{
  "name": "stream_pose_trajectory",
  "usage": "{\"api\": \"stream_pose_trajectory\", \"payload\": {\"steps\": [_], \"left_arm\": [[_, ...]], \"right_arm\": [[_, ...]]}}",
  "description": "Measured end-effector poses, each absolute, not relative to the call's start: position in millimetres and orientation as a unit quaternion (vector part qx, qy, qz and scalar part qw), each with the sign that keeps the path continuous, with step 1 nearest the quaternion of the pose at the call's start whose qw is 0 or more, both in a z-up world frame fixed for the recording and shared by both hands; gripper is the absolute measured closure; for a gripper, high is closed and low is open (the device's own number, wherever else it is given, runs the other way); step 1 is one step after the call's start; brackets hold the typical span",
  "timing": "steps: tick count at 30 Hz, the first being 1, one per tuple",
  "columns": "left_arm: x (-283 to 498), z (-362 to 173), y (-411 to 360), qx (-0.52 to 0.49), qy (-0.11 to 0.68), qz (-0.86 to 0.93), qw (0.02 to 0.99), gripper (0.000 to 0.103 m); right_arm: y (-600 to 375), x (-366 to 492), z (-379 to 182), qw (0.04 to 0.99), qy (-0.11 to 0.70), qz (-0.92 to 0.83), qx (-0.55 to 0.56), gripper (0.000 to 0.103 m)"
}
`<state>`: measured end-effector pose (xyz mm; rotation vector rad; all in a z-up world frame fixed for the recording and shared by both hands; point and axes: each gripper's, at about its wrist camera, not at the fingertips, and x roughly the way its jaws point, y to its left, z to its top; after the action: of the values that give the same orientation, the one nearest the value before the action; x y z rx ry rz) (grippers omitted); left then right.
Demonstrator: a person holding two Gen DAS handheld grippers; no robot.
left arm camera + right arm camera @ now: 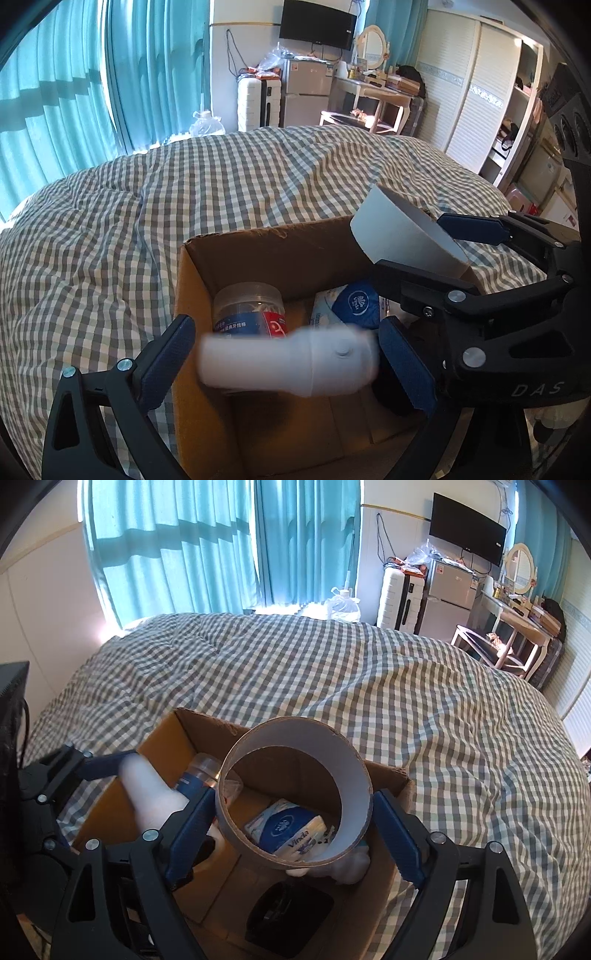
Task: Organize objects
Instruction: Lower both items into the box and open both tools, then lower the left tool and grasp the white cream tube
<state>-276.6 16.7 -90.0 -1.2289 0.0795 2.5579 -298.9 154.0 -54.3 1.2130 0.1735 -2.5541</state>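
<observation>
An open cardboard box (258, 236) (192, 720) stands on the checked bed. Inside lie a clear jar with a blue-red label (251, 310) (201, 771), a blue tissue pack (354, 302) (284, 830) and a black object (291, 915). My left gripper (288, 325) hangs over the box with its jaws apart. A white bottle (288, 363) (147, 794) shows blurred between them, loose and apart from the left pad. My right gripper (293, 794) (408, 245) is over the box's right side. Both its pads touch a wide cardboard ring (295, 738) (399, 229), brown outside and white inside.
The grey-and-white checked bedspread (406, 701) spreads around the box. Teal curtains (184, 554) hang behind the bed. A white suitcase (399, 598), a small fridge (450, 602), a dressing table (517, 627) and a wardrobe (480, 92) stand at the far side of the room.
</observation>
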Motion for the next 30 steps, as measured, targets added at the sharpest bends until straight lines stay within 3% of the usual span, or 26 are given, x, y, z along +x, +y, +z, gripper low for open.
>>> {"api": "stream_pose_trajectory", "payload": {"steps": [10,30], "left_arm": [[-259.0,-59.1,19.4,-0.403,0.037,0.903,0.143,0.001],[-138.5,67.8,3.2,-0.301,0.032,0.948,0.093,0.000]], "right_arm": [[158.6,-277.3,-17.1,0.133,0.053,-0.914,0.378,0.007],[187.8,-136.3,112.2,0.113,0.066,-0.952,0.275,0.006]]}}
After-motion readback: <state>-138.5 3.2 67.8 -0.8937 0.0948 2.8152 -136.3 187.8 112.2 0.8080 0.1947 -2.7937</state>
